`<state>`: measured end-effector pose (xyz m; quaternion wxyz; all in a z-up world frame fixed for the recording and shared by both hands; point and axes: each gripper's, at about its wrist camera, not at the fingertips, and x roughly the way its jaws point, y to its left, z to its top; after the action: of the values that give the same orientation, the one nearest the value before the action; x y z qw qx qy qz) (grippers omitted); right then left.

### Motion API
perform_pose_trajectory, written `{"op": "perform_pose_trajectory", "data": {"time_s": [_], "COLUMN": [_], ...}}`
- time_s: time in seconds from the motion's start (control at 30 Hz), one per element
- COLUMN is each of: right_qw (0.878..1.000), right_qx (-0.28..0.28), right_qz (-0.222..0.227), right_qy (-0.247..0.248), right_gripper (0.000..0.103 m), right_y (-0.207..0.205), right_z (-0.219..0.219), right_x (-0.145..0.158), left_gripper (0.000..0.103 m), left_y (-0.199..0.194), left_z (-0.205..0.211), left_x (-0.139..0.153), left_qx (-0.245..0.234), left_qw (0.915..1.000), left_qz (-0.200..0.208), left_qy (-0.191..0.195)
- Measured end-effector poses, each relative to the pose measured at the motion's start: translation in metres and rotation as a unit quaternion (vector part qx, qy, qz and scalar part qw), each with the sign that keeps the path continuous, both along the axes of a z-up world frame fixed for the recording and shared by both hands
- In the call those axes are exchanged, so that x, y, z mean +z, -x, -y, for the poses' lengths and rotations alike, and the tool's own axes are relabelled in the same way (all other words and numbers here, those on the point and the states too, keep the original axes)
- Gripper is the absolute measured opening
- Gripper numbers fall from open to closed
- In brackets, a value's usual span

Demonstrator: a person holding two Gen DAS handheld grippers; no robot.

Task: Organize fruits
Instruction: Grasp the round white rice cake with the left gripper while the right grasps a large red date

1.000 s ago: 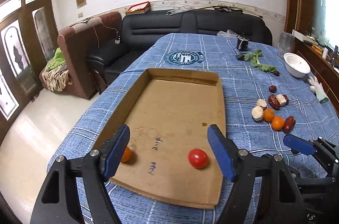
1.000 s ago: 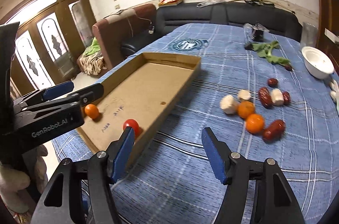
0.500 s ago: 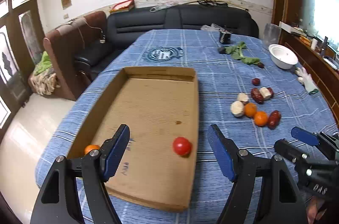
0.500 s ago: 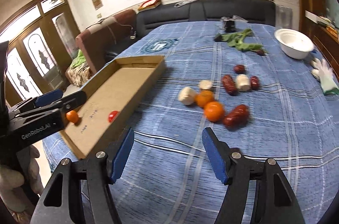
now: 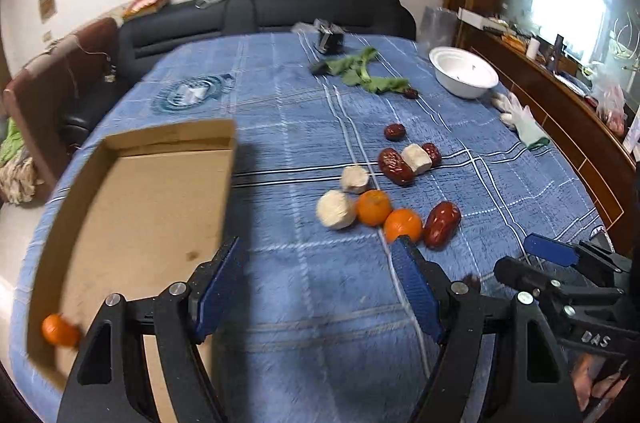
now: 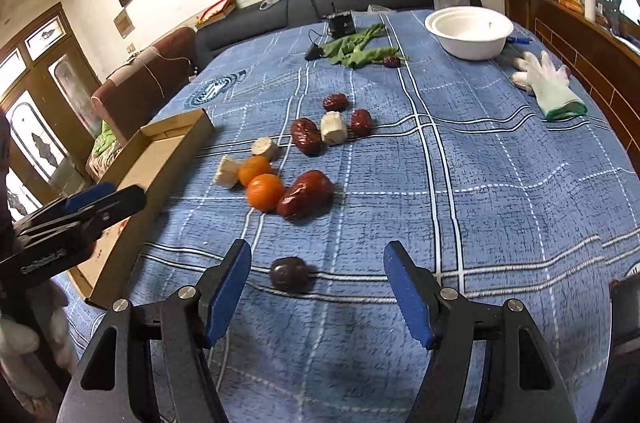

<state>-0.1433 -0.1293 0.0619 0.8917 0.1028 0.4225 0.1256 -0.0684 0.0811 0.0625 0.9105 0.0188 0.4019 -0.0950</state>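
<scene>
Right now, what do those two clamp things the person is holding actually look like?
Both look alike. The left gripper and right gripper each have a black plastic frame with triangular cut-outs, silver rivets and two flat blue fingers with ribbed inner faces. White lettering marks the black bodies, though blur makes it hard to read. The hand on the left one seems to wear a pale glove.

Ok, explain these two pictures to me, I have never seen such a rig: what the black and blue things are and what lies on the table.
No robot here: a person holds a two-finger claw in each hand, each with its own camera looking along the fingers. One picture is from the left claw, the other from the right claw. Both are open and hold nothing. On the blue tablecloth lie oranges, red dates, white chunks, greens and a white bowl. A cardboard tray holds a small orange.
</scene>
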Motion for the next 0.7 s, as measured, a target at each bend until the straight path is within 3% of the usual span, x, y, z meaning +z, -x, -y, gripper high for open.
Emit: {"op": "perform_pose_trajectory", "data": {"time_s": [0.17, 0.33, 0.47, 0.57, 0.7], "right_qw": [0.999, 0.999, 0.998, 0.998, 0.997], "right_qx": [0.011, 0.018, 0.03, 0.035, 0.047], "right_qz": [-0.017, -0.03, -0.041, -0.042, -0.039], "right_qy": [-0.029, -0.036, -0.032, -0.03, -0.041], "right_gripper": [0.073, 0.067, 0.067, 0.066, 0.051], "right_y": [-0.03, -0.054, -0.064, -0.068, -0.069], "right_z": [0.001, -0.008, -0.019, -0.025, -0.029], "right_x": [-0.007, -0.016, -0.026, -0.03, -0.031], "left_gripper": [0.073, 0.055, 0.044, 0.043, 0.043], "left_y": [-0.041, -0.065, -0.07, -0.074, -0.077], "left_z": [0.006, 0.003, 0.003, 0.002, 0.001], "left_x": [-0.024, -0.042, -0.042, -0.042, -0.043], "left_qx": [0.005, 0.016, 0.002, -0.003, -0.012], "left_qw": [0.9983, 0.9952, 0.9943, 0.9933, 0.9907], "left_qz": [-0.043, -0.075, -0.071, -0.072, -0.078], "left_qy": [0.04, 0.061, 0.079, 0.09, 0.111]}}
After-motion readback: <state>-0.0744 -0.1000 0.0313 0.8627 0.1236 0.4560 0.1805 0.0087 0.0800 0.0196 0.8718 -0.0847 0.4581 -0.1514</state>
